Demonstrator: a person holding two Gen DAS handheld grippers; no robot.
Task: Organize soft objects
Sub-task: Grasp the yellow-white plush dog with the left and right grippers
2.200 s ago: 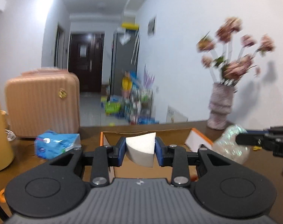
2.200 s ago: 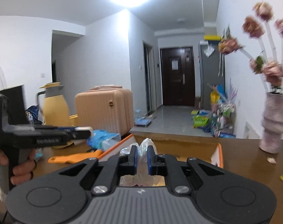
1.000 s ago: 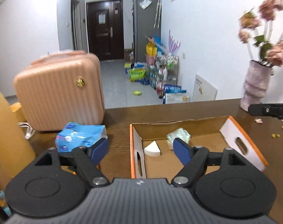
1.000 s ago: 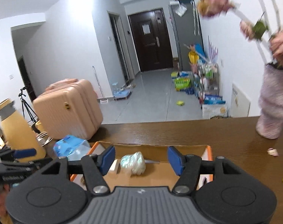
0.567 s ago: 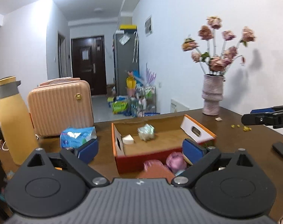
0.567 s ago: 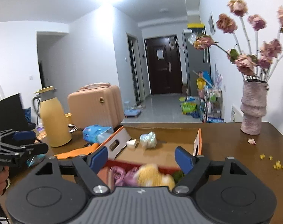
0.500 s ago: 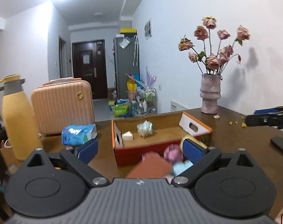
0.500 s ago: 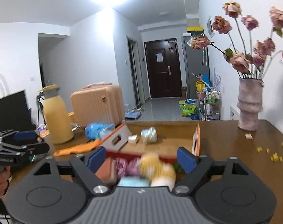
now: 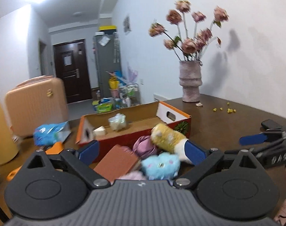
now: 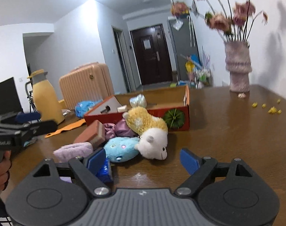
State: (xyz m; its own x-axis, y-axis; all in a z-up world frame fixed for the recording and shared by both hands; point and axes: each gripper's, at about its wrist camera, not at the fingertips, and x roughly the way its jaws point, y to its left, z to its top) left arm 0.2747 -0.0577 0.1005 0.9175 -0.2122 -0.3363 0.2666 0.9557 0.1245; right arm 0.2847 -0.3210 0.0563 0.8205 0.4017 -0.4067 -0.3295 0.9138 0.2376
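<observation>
Both loads are now seen lying in the open cardboard box with red sides [image 9: 124, 131]: the white foam wedge [image 9: 100, 130], carried a moment ago between the pads of the left gripper [image 9: 141, 151], and the crinkled translucent plastic bundle [image 9: 117, 121], carried then by the right gripper [image 10: 143, 162]. The jaws of both grippers have just been opening and are now spread wide, with nothing pressed between the pads. Two soft things are thus judged to be stored, and both tools have been drawn back from the box toward the heap that remains on the brown wooden table [image 10: 237, 131].

That heap lies just in front of the box's near wall. In the left wrist view the light blue plush toy [image 9: 160, 164] and the terracotta sponge block [image 9: 118, 163] are framed between the open jaws, with the purple satin scrunchie [image 9: 144, 146] and the yellow-and-white plush animal [image 9: 168, 136] just beyond. In the right wrist view the blue toy sits close to the left pad, the plush animal's white head lies ahead between the jaws, and a lilac fuzzy pouch [image 10: 73, 151] rests beside them.
</observation>
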